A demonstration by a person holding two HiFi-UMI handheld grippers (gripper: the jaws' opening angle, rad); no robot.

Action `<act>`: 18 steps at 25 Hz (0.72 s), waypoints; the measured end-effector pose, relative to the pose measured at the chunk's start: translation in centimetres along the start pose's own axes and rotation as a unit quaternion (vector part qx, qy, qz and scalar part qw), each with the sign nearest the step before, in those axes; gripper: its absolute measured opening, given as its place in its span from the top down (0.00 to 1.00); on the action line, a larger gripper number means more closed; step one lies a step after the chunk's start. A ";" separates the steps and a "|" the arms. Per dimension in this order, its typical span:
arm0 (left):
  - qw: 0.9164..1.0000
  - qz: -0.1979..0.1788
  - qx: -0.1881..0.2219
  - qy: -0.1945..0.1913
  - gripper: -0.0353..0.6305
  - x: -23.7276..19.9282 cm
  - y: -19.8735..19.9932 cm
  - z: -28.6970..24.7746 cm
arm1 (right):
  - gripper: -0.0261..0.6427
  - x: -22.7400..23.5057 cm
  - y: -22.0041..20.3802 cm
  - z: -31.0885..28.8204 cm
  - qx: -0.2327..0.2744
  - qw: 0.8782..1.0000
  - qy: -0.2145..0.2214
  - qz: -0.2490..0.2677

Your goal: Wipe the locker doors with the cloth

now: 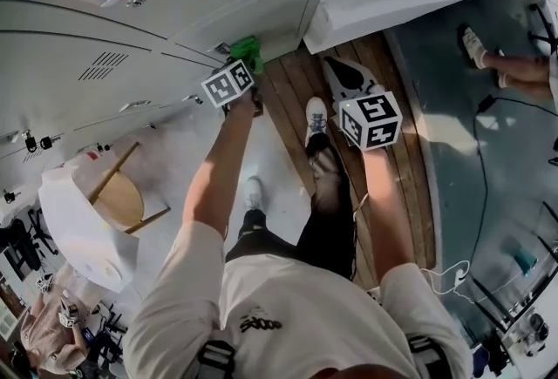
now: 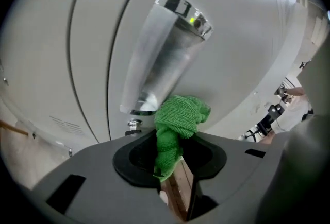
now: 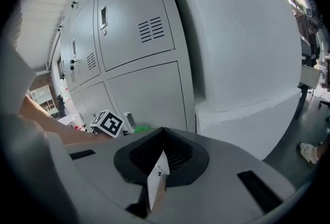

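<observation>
A green cloth was pinched between the closed jaws of the left gripper. Its bunched end was held up at a grey locker door, just beside the door's metal handle, though whether it touched the door could not be told. The jaws of the right gripper were shut together with nothing between them, and that gripper was held farther from the door, over the wooden floor, to the right of the left one.
</observation>
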State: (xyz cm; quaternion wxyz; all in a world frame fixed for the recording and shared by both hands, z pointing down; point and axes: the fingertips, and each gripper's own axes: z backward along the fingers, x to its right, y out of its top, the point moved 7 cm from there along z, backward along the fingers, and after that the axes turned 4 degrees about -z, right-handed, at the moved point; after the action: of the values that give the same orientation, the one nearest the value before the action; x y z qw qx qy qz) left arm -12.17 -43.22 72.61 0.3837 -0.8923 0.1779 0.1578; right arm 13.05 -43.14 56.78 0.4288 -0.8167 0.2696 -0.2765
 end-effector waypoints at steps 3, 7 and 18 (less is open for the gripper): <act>1.000 0.007 -0.010 -0.008 0.75 0.1 -0.5 -1.1 | 0.95 0.2 -0.5 -0.8 -0.004 1.000 0.004 -0.004; 0.999 0.017 -0.027 -0.017 0.75 1.6 -1.1 -3.8 | 0.95 1.7 -1.2 -1.5 -0.010 1.000 -0.002 -0.015; 0.996 -0.002 -0.041 -0.074 0.75 8.0 -3.7 -13.4 | 0.95 5.4 -4.1 -1.8 -0.009 1.000 -0.024 -0.008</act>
State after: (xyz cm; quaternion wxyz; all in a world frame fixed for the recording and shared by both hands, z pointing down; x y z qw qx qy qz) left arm -1.54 -52.38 80.38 0.3592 -0.8934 0.1407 0.2303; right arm 16.45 -45.76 62.31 0.4261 -0.8289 0.2551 -0.2576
